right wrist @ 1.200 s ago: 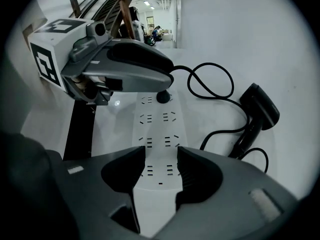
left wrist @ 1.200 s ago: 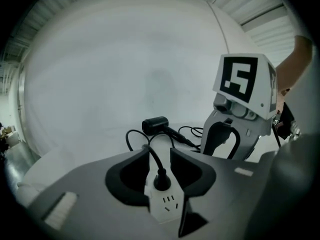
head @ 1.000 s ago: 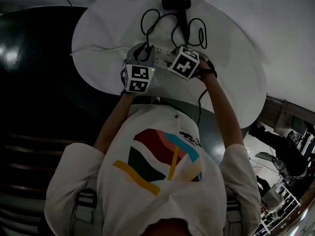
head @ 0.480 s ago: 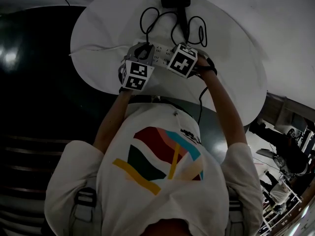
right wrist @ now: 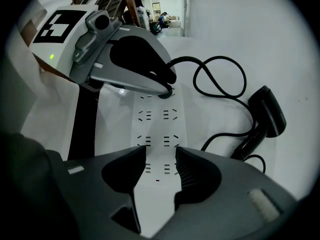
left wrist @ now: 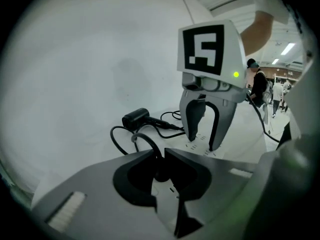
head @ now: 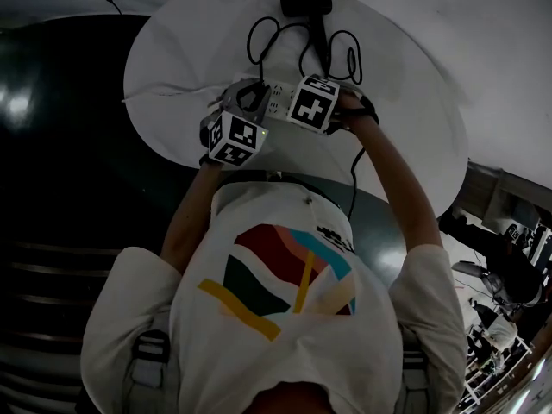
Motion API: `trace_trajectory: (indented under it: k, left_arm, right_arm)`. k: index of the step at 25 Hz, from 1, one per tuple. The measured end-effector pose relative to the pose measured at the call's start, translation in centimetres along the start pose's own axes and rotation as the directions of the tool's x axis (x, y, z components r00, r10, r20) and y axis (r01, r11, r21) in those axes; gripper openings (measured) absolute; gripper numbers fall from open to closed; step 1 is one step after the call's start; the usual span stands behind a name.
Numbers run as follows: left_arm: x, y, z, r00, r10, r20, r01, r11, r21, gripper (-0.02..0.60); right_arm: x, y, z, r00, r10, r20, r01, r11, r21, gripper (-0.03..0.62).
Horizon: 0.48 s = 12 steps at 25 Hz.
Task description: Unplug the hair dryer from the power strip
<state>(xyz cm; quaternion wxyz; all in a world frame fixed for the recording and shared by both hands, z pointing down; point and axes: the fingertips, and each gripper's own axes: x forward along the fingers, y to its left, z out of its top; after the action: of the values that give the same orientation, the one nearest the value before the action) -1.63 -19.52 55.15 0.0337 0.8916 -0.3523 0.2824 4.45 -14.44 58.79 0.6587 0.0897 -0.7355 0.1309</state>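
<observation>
Okay, hair dryer (head: 308, 4) lies at the far side of the round white table (head: 405, 102), black, head set crosswise, handle running back toward me and the power strip (head: 276, 100). Its black cord (head: 259, 37) loops on the tabletop between the two. The strip is a white bar with rows of sockets; its long axis runs left to right in head view, and straight away from the camera in right gripper view. My left gripper (left wrist: 160, 155) comes in low at the strip's end. Its jaws have just been closing and now sit narrow, clamped on the dark plug (left wrist: 160, 173), with the cord arching up out of it. My right gripper (right wrist: 161, 156) points straight down. Its jaws are apart and hold nothing, tips resting on the strip's top face. Against a second ago, the left gripper's marker cube has rolled and sits slightly lower-left. The right gripper is about where it was, and the dryer and cord loops are unchanged.
</observation>
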Motion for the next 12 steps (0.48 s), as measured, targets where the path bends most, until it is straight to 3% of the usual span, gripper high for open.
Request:
trace_trajectory:
  k: [6,10,12]
  left_arm:
    - [-0.5,0.5,-0.3,0.998,-0.061,0.031,0.066,0.981,-0.185,0.043]
    - [-0.7,0.9,-0.7,0.998,-0.042,0.050,0.056,0.946,-0.320,0.034]
    - [-0.8,1.1,-0.6,0.998,-0.022,0.054,0.039,0.937,-0.348,0.032]
  right_arm:
    - [0.3,0.1,0.1,1.000,-0.011,-0.024,0.010,0.999,-0.047,0.202]
    - [0.4,-0.1,0.1,0.999,-0.008,-0.037,0.006,0.999,-0.053,0.201]
    - [0.4,-0.1,0.2,0.999,-0.007,-0.032,0.006,0.999,-0.052,0.201]
